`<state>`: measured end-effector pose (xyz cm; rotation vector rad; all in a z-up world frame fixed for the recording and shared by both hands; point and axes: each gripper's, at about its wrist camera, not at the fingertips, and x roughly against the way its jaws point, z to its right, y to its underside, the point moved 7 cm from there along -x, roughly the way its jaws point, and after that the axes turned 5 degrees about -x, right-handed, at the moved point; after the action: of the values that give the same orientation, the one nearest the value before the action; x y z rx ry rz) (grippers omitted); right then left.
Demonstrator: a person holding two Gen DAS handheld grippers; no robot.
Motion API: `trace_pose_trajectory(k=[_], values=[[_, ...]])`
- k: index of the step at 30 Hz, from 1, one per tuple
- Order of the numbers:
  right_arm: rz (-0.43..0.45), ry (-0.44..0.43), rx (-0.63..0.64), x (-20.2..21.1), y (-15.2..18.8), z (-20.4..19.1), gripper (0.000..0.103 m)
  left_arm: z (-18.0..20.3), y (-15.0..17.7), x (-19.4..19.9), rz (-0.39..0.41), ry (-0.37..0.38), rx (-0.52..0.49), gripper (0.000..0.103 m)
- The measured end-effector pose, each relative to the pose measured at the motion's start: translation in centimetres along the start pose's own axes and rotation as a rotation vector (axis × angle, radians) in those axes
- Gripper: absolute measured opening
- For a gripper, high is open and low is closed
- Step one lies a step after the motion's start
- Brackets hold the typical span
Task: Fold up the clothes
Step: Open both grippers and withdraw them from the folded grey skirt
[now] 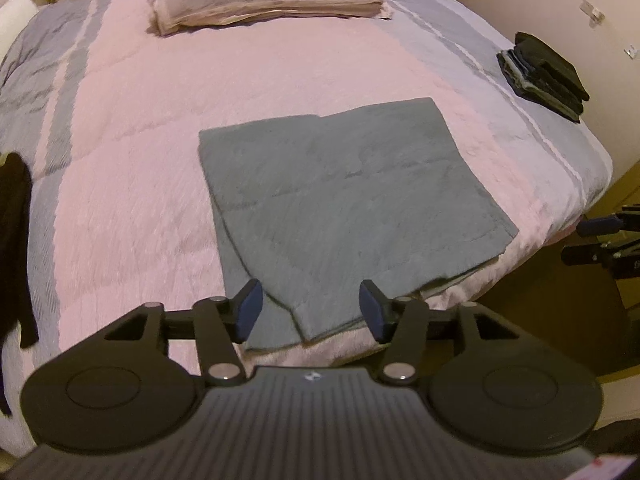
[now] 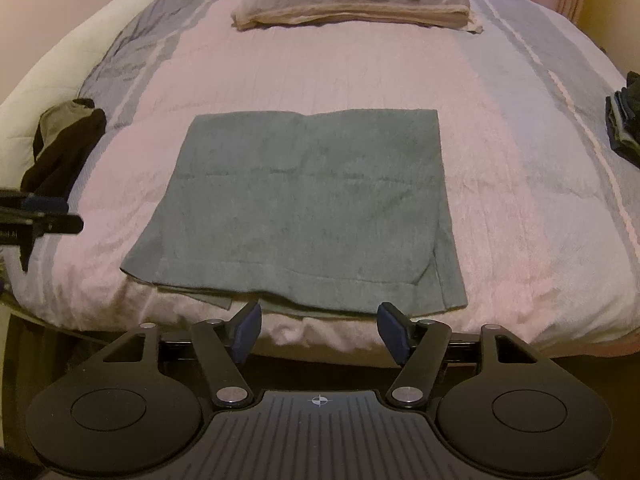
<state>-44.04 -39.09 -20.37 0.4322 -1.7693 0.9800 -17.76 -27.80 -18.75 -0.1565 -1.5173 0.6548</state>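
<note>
Garment: the grey-green garment (image 2: 308, 204) lies flat, partly folded, on the pink bedspread (image 2: 500, 208), near its front edge.
Left gripper (image 1: 310, 312): jaws wide, empty, over the near hem.
Right gripper (image 2: 319, 330): jaws wide, empty, just before the hem.
Advice: pinch all layers at both near corners together, then lift evenly.

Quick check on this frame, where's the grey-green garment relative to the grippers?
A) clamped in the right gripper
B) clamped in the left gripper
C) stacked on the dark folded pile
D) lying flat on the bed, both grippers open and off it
D: the grey-green garment lies flat on the pink blanket, while the left gripper and right gripper both stand open with nothing between their fingers.
</note>
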Motion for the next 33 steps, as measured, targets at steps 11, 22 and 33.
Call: trace_pose_trajectory(k=[11,22,33], values=[[-0.001,-0.027,-0.036,-1.1,-1.9,1.8,0.062,-0.7,-3.4,-2.1,-0.040,-0.019,-0.095,0.059],[-0.011,-0.004,0.057,-3.4,-2.9,1.9,0.063,-4.9,-4.0,-2.5,-0.069,-0.079,-0.183,0.066],[0.059,0.090,0.105,-6.6,-1.4,-8.4,0.063,-11.7,-5.6,-7.7,-0.043,-0.016,-0.787,0.076]])
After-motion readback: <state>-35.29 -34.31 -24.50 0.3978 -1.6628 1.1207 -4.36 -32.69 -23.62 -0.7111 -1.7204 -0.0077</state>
